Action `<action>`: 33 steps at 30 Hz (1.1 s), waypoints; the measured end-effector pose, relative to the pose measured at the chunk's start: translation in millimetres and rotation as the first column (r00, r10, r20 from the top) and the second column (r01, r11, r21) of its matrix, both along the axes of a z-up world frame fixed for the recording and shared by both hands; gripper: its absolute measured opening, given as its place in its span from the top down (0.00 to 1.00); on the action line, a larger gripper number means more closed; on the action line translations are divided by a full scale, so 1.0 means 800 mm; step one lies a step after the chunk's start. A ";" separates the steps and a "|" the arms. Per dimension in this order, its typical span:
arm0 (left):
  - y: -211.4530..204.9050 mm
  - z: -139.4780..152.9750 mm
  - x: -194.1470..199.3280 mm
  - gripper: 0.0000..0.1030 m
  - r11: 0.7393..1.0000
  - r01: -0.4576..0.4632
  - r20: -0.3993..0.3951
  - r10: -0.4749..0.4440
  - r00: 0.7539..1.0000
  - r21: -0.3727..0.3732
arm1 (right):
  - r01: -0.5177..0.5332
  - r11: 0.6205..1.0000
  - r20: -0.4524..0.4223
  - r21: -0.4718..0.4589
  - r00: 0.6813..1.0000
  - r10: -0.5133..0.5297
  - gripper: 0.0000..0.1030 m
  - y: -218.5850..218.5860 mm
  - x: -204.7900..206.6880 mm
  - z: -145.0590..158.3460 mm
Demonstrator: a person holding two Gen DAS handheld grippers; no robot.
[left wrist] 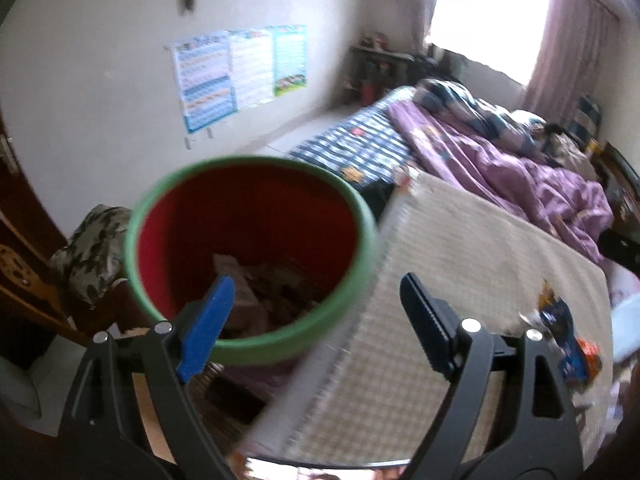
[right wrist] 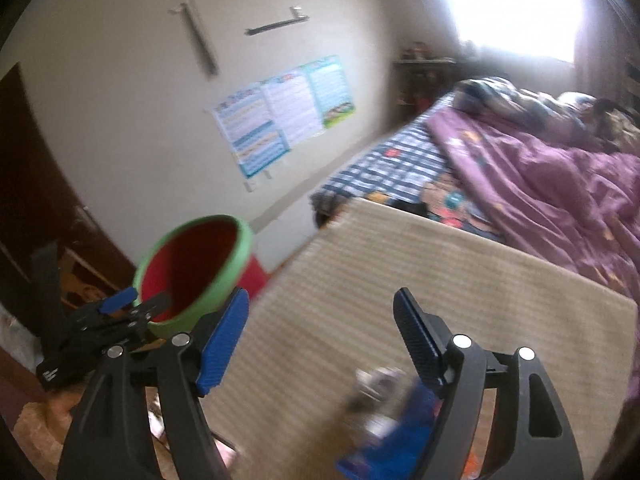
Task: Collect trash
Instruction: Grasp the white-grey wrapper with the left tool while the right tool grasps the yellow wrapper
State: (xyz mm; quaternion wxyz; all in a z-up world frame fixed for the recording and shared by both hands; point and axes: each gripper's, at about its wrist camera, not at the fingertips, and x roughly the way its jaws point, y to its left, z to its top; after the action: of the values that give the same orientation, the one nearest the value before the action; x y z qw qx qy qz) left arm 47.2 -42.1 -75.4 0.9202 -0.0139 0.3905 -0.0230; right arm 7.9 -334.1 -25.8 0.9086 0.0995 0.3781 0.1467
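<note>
Left wrist, bin (left wrist: 252, 200) rim touching mat (left wrist: 460, 280) edge, fingers (left wrist: 424, 316) spread

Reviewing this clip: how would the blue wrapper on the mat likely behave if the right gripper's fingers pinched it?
The blue wrapper looks crumpled and thin, so it would probably crush and flex rather than hold shape. It seems light and could slide across the woven mat if nudged. Glossy patches suggest a slippery film, though blur limits certainty. The right gripper is open above it.

We see daylight glare from the window (left wrist: 492, 12); room dim; motion blur throughout; fisheye bending, dark corners.
</note>
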 end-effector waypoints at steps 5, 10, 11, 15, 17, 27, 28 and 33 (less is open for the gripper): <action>-0.061 -0.020 -0.018 0.20 0.987 0.157 -0.059 -0.158 0.986 -0.021 | 0.104 0.994 -0.051 -0.021 0.993 -0.105 0.30 -0.057 -0.020 -0.027; -0.126 -0.037 -0.022 0.20 0.953 0.300 -0.112 -0.303 0.946 -0.047 | 0.186 0.983 -0.107 -0.009 0.977 -0.186 0.30 -0.101 -0.044 -0.049; -0.136 -0.039 -0.020 0.20 0.947 0.317 -0.122 -0.321 0.939 -0.052 | 0.196 0.980 -0.112 -0.010 0.974 -0.196 0.30 -0.106 -0.048 -0.051; -0.178 -0.056 -0.004 0.20 0.914 0.386 -0.181 -0.404 0.897 -0.126 | 0.238 0.971 -0.142 -0.007 0.961 -0.237 0.30 -0.129 -0.065 -0.065; -0.194 -0.066 0.006 0.20 0.905 0.391 -0.217 -0.421 0.881 -0.168 | 0.251 0.968 -0.153 -0.003 0.956 -0.248 0.30 -0.134 -0.070 -0.068; -0.227 -0.103 0.022 0.21 0.876 0.406 -0.335 -0.476 0.813 -0.260 | 0.285 0.958 -0.196 0.019 0.941 -0.276 0.30 -0.147 -0.084 -0.080; -0.227 -0.106 0.021 0.28 0.874 0.406 -0.340 -0.480 0.809 -0.267 | 0.285 0.958 -0.197 0.021 0.941 -0.275 0.30 -0.145 -0.083 -0.079; -0.212 -0.104 0.020 0.63 0.859 0.394 -0.341 -0.496 0.799 -0.327 | 0.273 0.962 -0.203 0.030 0.943 -0.262 0.30 -0.142 -0.079 -0.082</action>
State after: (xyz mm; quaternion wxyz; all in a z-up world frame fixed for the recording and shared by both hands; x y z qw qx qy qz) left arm 63.4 -211.4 -159.0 0.7759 -0.0363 0.5623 -0.2835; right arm -55.3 -447.5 -91.3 0.8748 0.1901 0.4450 0.0223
